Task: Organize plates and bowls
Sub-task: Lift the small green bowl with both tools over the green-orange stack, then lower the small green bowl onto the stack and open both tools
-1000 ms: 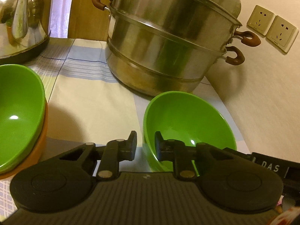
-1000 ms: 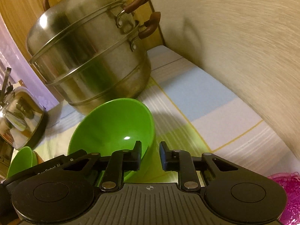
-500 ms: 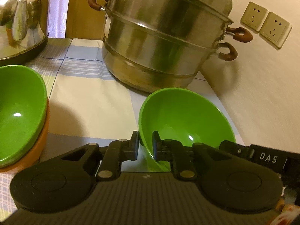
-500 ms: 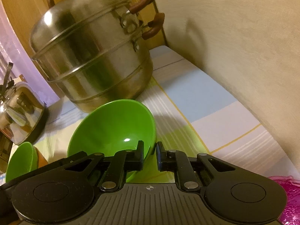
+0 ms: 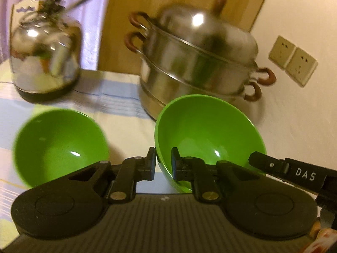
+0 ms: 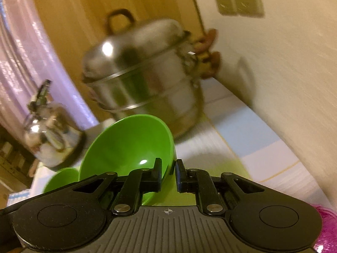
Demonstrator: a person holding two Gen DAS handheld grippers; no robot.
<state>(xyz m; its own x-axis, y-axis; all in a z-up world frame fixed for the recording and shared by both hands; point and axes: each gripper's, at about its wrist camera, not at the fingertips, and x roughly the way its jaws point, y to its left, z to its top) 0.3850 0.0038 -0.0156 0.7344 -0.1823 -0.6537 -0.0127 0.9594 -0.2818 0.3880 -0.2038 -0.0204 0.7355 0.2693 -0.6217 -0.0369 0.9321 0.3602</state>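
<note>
Lift achieved: left gripper (image 5: 163, 161) and right gripper (image 6: 169, 174), both clamped on the round green plastic bowl (image 5: 207, 135), have raised it off the surface toward the second green bowl (image 5: 60, 145) for stacking.

"DAS" in white on black right gripper (image 5: 305, 174) body.

Checked tablecloth (image 5: 118, 97) carries kettle (image 5: 45, 57), steamer pot (image 5: 195, 63), green bowl (image 5: 59, 145).
</note>
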